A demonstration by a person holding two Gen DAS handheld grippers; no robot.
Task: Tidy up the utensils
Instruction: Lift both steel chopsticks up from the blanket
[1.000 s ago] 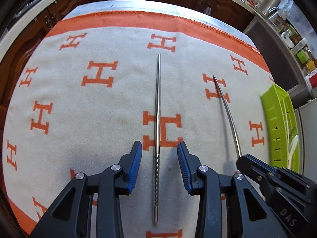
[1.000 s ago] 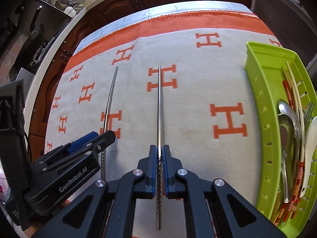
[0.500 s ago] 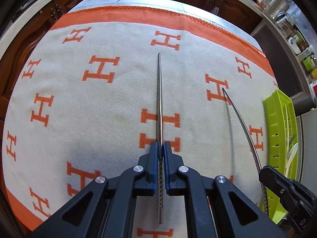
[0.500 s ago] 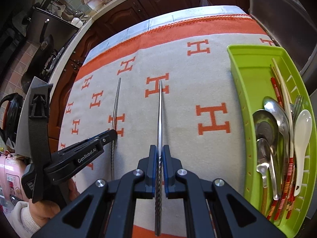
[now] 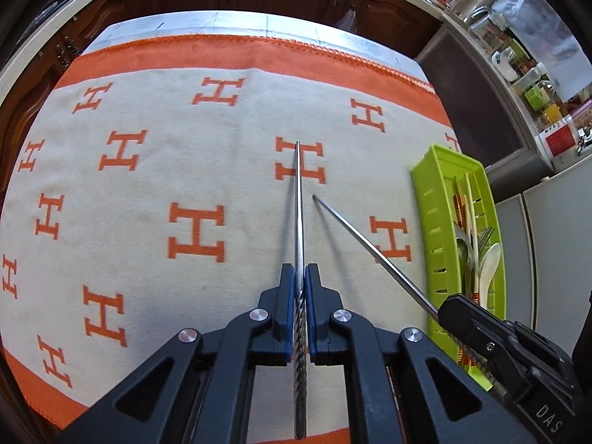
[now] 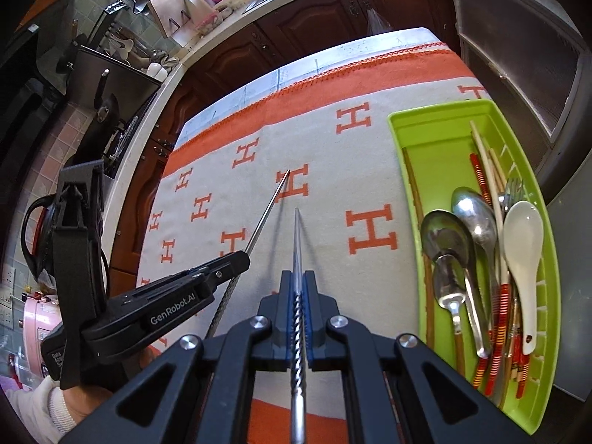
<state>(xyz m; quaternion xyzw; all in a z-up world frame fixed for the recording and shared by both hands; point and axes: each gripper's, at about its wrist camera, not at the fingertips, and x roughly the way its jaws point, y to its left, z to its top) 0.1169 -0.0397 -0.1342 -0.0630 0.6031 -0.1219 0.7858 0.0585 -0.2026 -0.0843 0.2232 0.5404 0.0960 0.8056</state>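
Note:
Each gripper is shut on one steel chopstick with a twisted handle. My left gripper [image 5: 299,277] clamps its chopstick [image 5: 299,203], lifted off the cloth and pointing away. My right gripper [image 6: 297,281] clamps the second chopstick [image 6: 296,236]. In the left wrist view the right gripper [image 5: 444,310] comes in from the lower right, its chopstick [image 5: 370,248] slanting toward the first. In the right wrist view the left gripper [image 6: 244,257] shows at the left with its chopstick [image 6: 268,207]. A green utensil tray [image 6: 436,125] lies to the right on the cloth.
The tray [image 5: 421,199] holds several spoons [image 6: 477,222], a white ceramic spoon [image 6: 521,240], a fork and striped chopsticks. A cream cloth with orange H marks [image 5: 196,233] covers the table. Dark wood cabinets and a kitchen counter lie beyond the far edge. A person's sleeved hand [image 6: 40,403] holds the left gripper.
The left gripper shut on its chopstick and lifted it. Both grippers rose and moved right toward the tray, and the two chopstick tips now converge.

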